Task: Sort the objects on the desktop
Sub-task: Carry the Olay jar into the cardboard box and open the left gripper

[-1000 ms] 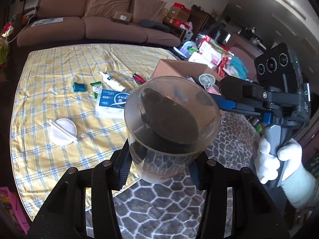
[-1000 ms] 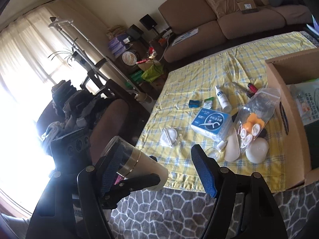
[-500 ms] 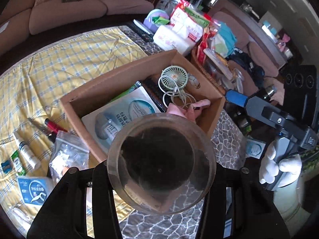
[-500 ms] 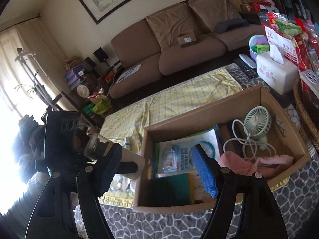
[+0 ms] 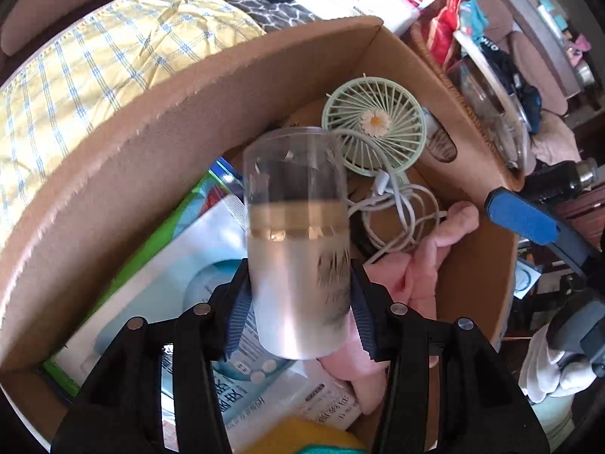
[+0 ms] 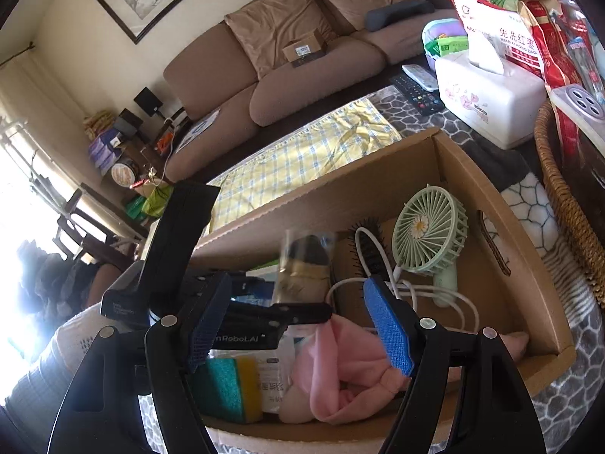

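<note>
A clear plastic cup (image 5: 298,242) with a gold band and a frosted lower half hangs tilted over the open cardboard box (image 5: 181,121). My left gripper (image 5: 298,276) is shut on the cup, blue pads on its two sides, and its jaws are opening slightly. In the right wrist view the cup (image 6: 302,265) and the left gripper's black body (image 6: 242,317) sit just inside the box (image 6: 503,227). My right gripper (image 6: 298,283) stands open over the box's near side with nothing between its fingers; one of its blue pads (image 5: 522,219) shows at the right.
The box holds a green fan (image 6: 427,227) with a white cable, a hairbrush (image 6: 368,246), a pink cloth (image 6: 340,370), white packets and a sponge (image 6: 227,382). A yellow checked cloth (image 5: 94,68) lies beyond. A tissue box (image 6: 487,90), remotes (image 6: 416,94) and a wicker basket (image 6: 567,204) stand behind and to the right.
Both grippers have swung from the yellow cloth over to the box. The cup, earlier seen down its mouth, now shows its side and sits lower, inside the box's walls.
</note>
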A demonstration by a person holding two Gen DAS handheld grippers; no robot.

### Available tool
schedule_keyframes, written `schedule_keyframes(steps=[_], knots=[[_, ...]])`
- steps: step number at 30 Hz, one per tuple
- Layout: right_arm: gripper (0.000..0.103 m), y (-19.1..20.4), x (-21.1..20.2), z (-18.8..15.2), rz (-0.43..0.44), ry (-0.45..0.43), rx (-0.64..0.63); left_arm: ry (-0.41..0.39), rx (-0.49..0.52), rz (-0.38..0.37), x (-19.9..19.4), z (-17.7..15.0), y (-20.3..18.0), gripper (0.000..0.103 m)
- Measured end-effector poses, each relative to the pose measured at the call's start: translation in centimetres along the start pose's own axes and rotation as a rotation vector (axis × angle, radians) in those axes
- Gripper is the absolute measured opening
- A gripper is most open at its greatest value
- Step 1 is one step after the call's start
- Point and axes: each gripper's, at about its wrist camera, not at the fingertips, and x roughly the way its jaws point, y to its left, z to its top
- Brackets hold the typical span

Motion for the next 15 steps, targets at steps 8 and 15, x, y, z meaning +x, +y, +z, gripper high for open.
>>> schedule_keyframes(steps=[8,15], knots=[[0.075,-1.5,0.9,-0.7,0.011,0.010,0.092,-0.001,-0.077,-0.036,-0.6,-1.4,1.6,0.049],[0.076,-1.7,5.2,0.6,0.027,0.165,0.190,-0.023,-0.118,-0.124,-0.9,-3.2,1.6,0.049]])
